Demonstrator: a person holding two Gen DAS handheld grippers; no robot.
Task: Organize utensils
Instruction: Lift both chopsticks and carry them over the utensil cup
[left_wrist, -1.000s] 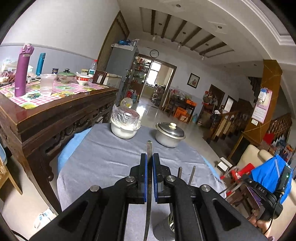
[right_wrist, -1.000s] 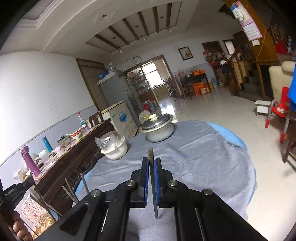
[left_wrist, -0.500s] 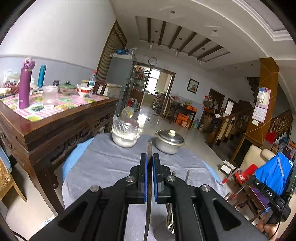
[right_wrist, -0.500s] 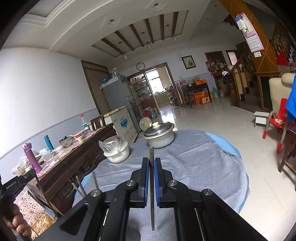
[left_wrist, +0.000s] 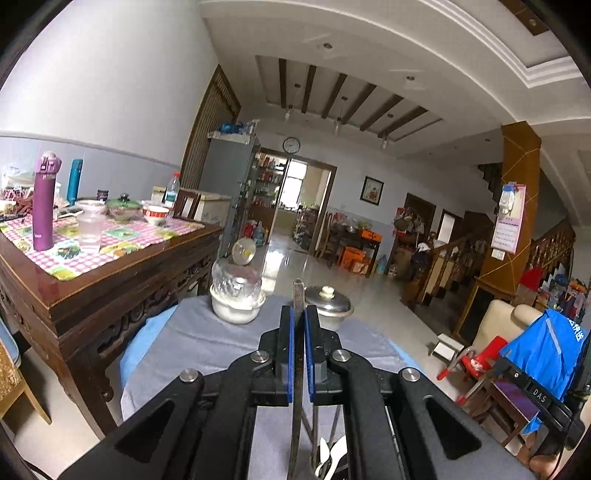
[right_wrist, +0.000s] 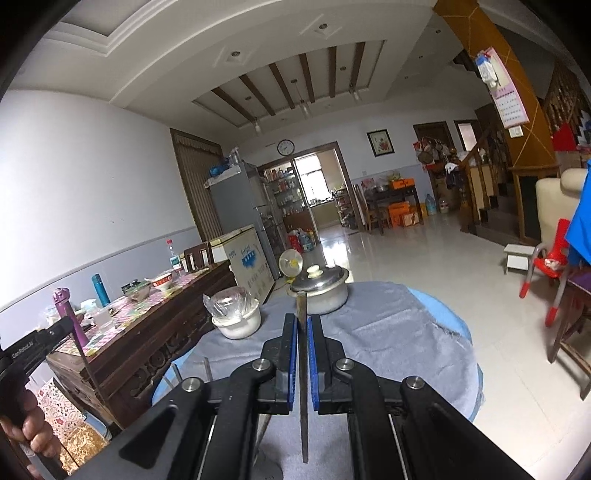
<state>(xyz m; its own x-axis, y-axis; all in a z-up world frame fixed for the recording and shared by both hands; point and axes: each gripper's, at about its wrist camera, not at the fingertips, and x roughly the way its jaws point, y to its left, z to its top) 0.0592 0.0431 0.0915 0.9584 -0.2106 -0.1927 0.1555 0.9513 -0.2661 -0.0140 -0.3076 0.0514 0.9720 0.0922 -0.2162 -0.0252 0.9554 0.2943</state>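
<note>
Here, each tool (left_wrist: 298, 332) (right_wrist: 303, 338) tight on a metal utensil (left_wrist: 297, 295) (right_wrist: 301, 306), lower ends cut off.

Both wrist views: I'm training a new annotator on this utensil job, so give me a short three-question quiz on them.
1. True or false: the left gripper is shut on a flat metal utensil handle.
2. Multiple choice: what covers the white bowl on the grey cloth? A) a metal lid B) clear plastic film C) nothing
3. Fill in: behind the strip in the right gripper stands a lidded metal ____.

Key: 1 true; 2 B; 3 pot.
</note>
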